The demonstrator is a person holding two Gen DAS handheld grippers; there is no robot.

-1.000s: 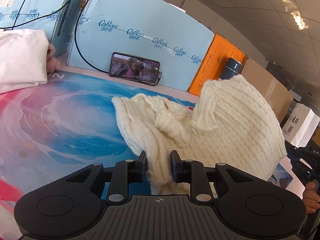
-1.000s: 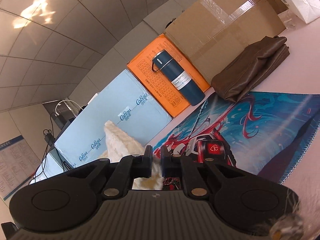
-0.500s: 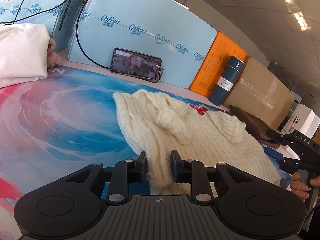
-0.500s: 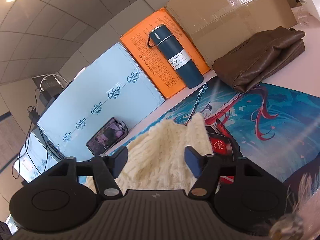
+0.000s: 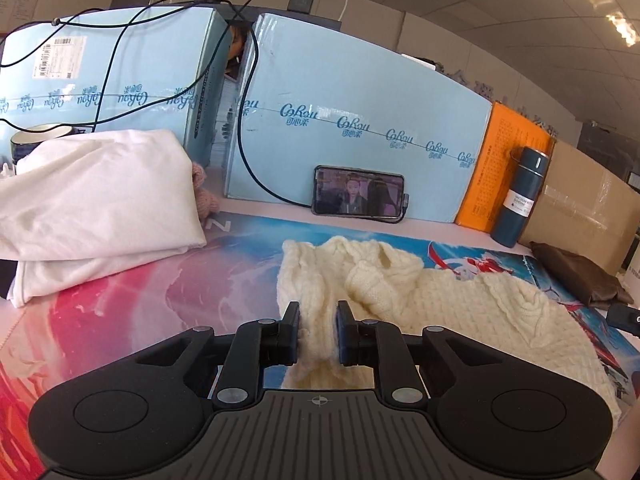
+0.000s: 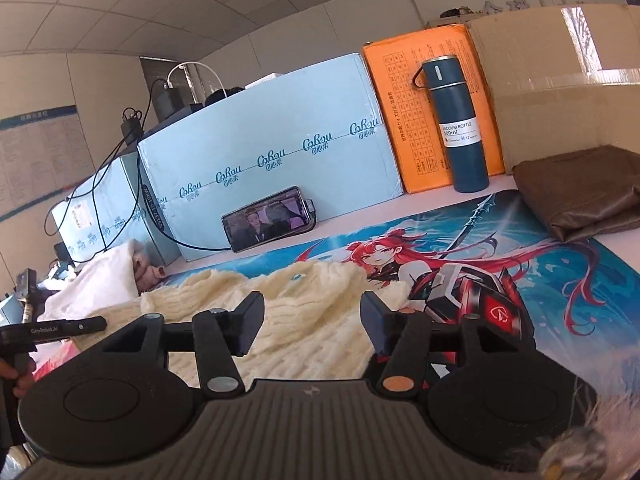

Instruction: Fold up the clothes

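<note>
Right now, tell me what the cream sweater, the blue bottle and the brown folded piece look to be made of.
Cream sweater: chunky knit yarn, likely wool or acrylic; raised cable and waffle stitches, matte and fuzzy.
Blue bottle: probably painted metal; smooth satin body, silvery rim, label reading vacuum bottle.
Brown folded piece: leather or faux leather, perhaps coated fabric; soft sheen along broad, smooth creases.

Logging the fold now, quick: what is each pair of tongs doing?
Left tongs: shut on the cream sweater.
Right tongs: opening, gripping nothing.
</note>
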